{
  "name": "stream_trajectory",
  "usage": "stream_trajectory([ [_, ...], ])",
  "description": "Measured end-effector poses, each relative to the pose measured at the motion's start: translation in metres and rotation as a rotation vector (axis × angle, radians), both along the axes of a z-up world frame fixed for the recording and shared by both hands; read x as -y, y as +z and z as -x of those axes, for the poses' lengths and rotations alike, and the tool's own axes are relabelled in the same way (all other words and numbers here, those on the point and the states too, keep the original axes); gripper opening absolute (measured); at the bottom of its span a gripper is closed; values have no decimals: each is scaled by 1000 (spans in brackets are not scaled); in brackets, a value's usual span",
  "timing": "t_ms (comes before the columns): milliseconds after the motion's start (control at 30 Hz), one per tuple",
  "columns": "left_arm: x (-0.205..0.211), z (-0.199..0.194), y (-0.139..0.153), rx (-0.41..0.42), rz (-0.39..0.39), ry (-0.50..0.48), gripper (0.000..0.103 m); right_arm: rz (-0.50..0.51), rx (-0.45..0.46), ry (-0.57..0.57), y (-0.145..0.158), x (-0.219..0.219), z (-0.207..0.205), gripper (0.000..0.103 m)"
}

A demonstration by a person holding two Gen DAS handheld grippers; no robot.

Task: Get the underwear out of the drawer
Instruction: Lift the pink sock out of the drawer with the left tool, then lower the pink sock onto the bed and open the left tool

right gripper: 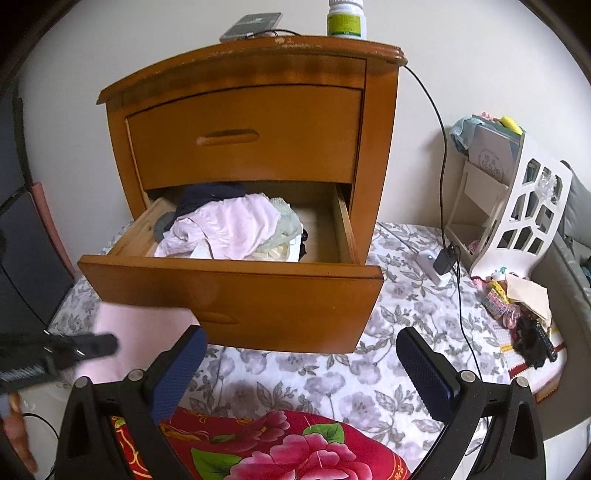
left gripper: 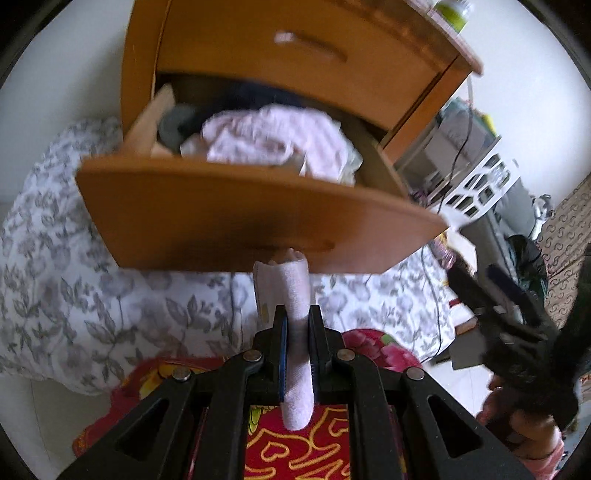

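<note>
Floral bedding (right gripper: 332,369) lies under a wooden nightstand whose lower drawer (right gripper: 236,291) stands open, heaped with pink underwear (right gripper: 229,229). At nine o'clock in the right wrist view, the left gripper (left gripper: 298,317) angles downward, pinching a pale pink underwear piece (left gripper: 293,291). Right gripper (right gripper: 301,363) at six o'clock, jaws spread, empty.

1. The nightstand (right gripper: 251,122) stands against the wall, on the floral bedcover (right gripper: 332,373).
2. Its lower drawer (right gripper: 236,291) juts out, under the closed upper drawer (right gripper: 243,136).
3. A heap of underwear (right gripper: 229,229) lies in the lower drawer, left of middle.
4. A bottle (right gripper: 346,18) and a flat device (right gripper: 251,25) sit on top.
5. A lattice rack (right gripper: 517,214) stands to the right.
</note>
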State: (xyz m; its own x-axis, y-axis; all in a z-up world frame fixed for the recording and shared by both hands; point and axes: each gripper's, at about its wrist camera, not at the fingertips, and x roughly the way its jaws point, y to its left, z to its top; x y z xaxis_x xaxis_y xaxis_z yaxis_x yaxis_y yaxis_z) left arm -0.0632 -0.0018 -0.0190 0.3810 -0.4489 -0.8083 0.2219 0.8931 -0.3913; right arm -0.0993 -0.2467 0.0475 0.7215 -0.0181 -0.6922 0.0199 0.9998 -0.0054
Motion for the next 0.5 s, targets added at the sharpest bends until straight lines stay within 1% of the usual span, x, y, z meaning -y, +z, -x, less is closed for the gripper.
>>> stream_trajectory([
  [233, 15, -20, -37, -90, -32, -10, 10, 0, -37, -3, -12, 3, -9, 103],
  [367, 26, -30, -52, -121, -47, -41, 10, 3, -57, -3, -19, 3, -15, 103],
  [500, 42, -39, -66, -147, -61, -92, 10, 5, -76, -6, -26, 5, -19, 103],
])
